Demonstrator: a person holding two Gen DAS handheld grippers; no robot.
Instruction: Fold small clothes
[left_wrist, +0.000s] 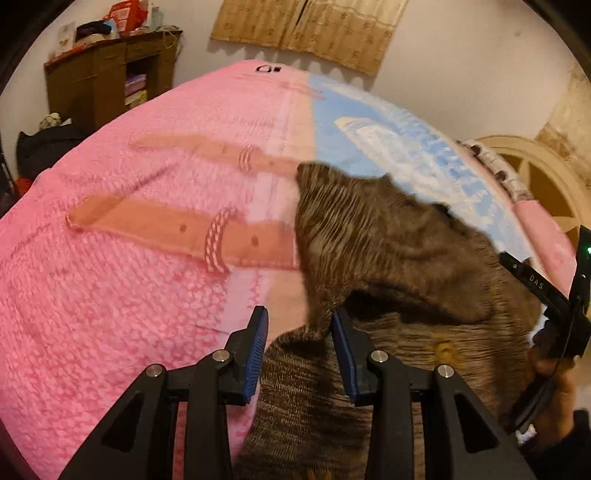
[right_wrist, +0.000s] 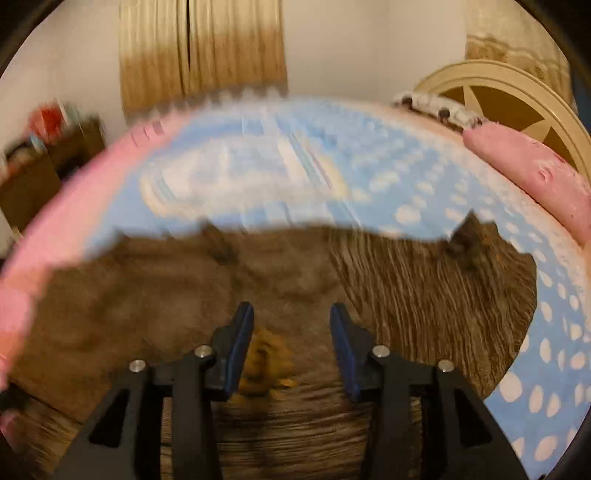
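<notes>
My left gripper (left_wrist: 299, 347) has its blue pads part-way apart with a bunched fold of the brown knit sweater (left_wrist: 388, 236) rising between them; the fold touches the right pad, and whether the left pad bears on it I cannot tell. The sweater spreads from there toward 1 o'clock over the pink and blue blanket (left_wrist: 110, 258). My right gripper (right_wrist: 291, 350) hangs with pads part-way apart and nothing pinched, above the sweater's orange patch (right_wrist: 264, 365). Its view is blurred. My right hand (left_wrist: 554, 373) shows at 3 o'clock in the left view
</notes>
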